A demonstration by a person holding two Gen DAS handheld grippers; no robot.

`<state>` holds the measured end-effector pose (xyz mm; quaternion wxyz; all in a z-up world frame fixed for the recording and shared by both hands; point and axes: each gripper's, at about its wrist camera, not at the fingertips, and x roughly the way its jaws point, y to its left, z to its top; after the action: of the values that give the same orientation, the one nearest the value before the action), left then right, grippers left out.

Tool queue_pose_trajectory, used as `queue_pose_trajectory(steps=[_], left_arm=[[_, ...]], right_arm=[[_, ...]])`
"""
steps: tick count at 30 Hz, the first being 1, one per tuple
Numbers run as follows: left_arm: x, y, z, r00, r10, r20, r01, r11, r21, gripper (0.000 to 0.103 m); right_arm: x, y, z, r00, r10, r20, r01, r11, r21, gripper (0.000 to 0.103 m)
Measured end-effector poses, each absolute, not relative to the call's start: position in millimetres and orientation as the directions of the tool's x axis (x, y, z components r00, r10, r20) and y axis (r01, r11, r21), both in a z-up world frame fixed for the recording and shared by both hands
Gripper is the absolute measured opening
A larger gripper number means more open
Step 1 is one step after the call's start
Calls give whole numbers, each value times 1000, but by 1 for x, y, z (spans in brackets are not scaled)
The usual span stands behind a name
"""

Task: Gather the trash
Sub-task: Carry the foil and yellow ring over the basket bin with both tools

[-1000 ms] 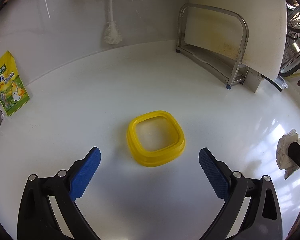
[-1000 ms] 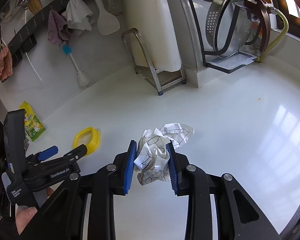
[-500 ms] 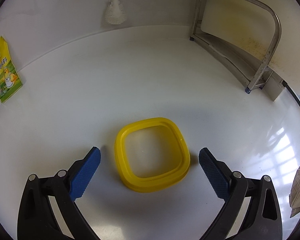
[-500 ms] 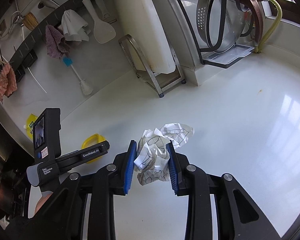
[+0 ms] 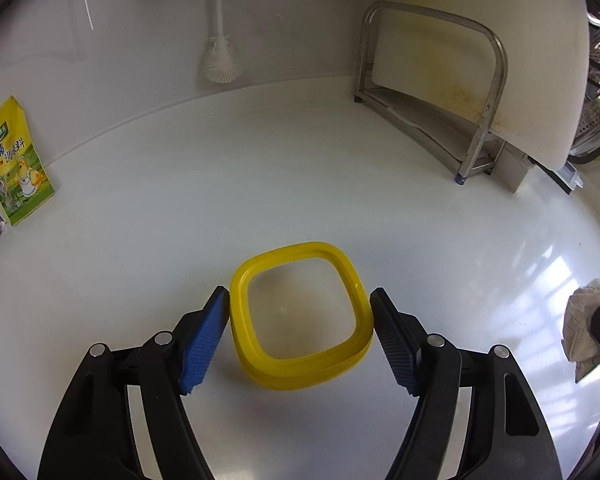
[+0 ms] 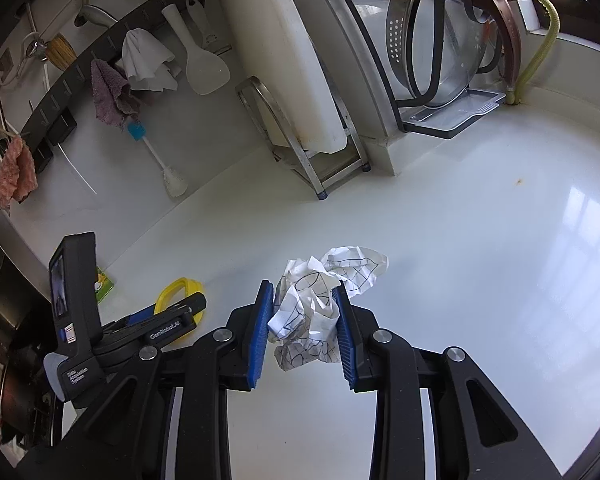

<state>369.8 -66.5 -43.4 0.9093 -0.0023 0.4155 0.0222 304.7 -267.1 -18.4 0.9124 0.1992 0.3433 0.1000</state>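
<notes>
left gripper (image 5: 298, 334): seen from its own wrist camera, the blue pads sit one on each side of the yellow lid; the jaws have just been closing and now stand at a middling width, with the lid between them.
left pads: the left one meets the lid's rim at about 9 o'clock, the right one sits against the rim at about 3 o'clock; whether they press hard i cannot tell.
yellow lid (image 5: 300, 372): a rounded-square yellow ring with a clear middle, lying flat on the white counter (image 5: 260, 184), a little below the centre of the left view; in the right view only part of it shows at 8 o'clock, behind the left gripper's body.
right gripper (image 6: 302, 324): jaws narrow, clamped on the crumpled paper.
crumpled paper (image 6: 320, 300): a white ball with black line drawings, squeezed between the blue pads, its loose end sticking out past the fingertips toward 1 o'clock; in the left view it shows at the 3 o'clock edge.
yellow pouch (image 5: 14, 168): stands against the wall at 9 o'clock in the left view, well apart from the lid.
bottle brush (image 5: 220, 56): hangs on the wall at 12 o'clock, bristle head down, just above the counter's back edge.
cutting board (image 5: 480, 52): white, stained, leaning in a metal rack (image 5: 488, 120) at 1 to 2 o'clock.
dish rack (image 6: 452, 60): at 1 o'clock in the right view, holding metal colanders.
</notes>
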Motion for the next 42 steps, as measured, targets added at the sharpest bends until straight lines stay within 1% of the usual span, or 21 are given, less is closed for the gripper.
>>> queue_pose_trajectory(steps=[3,6,9,12,16,19,23,26,30,34,42], left_arm=[[335,-63,-19,702,21,-712,-1,1000,29,70],[294,-56,3,743,-6,-669,40,999,36,70],[251,-46,16,767,-35,-640,74,997,35,70],[210,-37,14,784,-40,-620,96,994,58,70],[165,-28,9,785,-65,-617,127,990,57,70],[132,-26,7,782,-92,-617,148,988,41,70],[87,-27,9,792,-138,-595,181,983,13,70],[54,-35,6,798,-163,-581,215,976,22,70],[16,-48,-4,783,-213,-585,270,963,12,70],[-8,-55,-18,743,-257,-617,305,952,-30,70],[-42,-60,-48,709,-245,-662,306,952,-25,70]], right_arm=[[303,-262,-19,739,311,-597,-44,907,418,29],[292,-252,-12,744,337,-576,-80,902,424,29],[267,-237,-2,764,302,-570,-101,929,356,29],[228,-230,2,773,305,-557,-118,931,345,29],[170,-223,1,764,293,-575,-119,940,321,29],[122,-222,-2,765,283,-579,-97,939,331,29],[60,-222,-9,775,246,-583,-53,943,328,29],[18,-220,-14,786,210,-581,-20,949,316,29],[-33,-216,-26,787,179,-590,16,951,309,29],[-70,-209,-41,770,162,-617,29,957,288,29],[-112,-199,-65,731,157,-664,35,963,267,29]])
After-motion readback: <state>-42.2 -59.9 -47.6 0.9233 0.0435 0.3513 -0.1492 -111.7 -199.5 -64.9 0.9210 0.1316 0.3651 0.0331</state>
